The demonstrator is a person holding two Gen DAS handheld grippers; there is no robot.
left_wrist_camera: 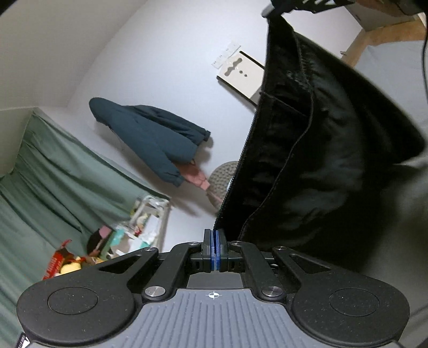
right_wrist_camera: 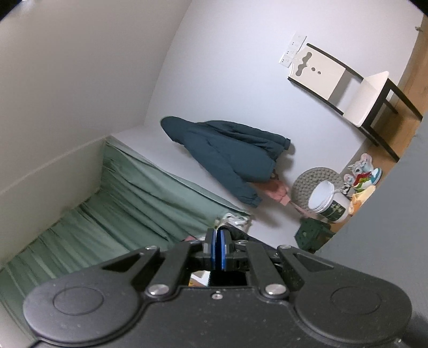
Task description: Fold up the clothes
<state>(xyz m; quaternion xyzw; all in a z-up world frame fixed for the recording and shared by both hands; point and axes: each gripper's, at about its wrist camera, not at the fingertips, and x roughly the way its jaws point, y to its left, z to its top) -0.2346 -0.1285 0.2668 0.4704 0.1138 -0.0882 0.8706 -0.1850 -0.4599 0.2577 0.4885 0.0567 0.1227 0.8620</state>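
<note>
A black zip-up garment (left_wrist_camera: 315,150) hangs spread in the air across the right of the left wrist view, its zipper edge running down to my left gripper (left_wrist_camera: 215,235). That gripper's blue pads (left_wrist_camera: 212,249) are shut on the zipper edge. The garment's upper corner is pinched by my right gripper (left_wrist_camera: 276,10) at the top of that view. In the right wrist view the right gripper (right_wrist_camera: 218,237) is shut, with black fabric (right_wrist_camera: 240,237) bunched just behind its pads and zipper teeth (right_wrist_camera: 210,279) showing below them.
A teal jacket (right_wrist_camera: 227,155) hangs on the white wall. Green curtains (right_wrist_camera: 120,208) cover the left. A white chair (right_wrist_camera: 347,85), a knitted pouf (right_wrist_camera: 313,179), a white bucket (right_wrist_camera: 326,203) and shoes (right_wrist_camera: 363,174) stand on the floor. A grey surface (right_wrist_camera: 388,227) lies at right.
</note>
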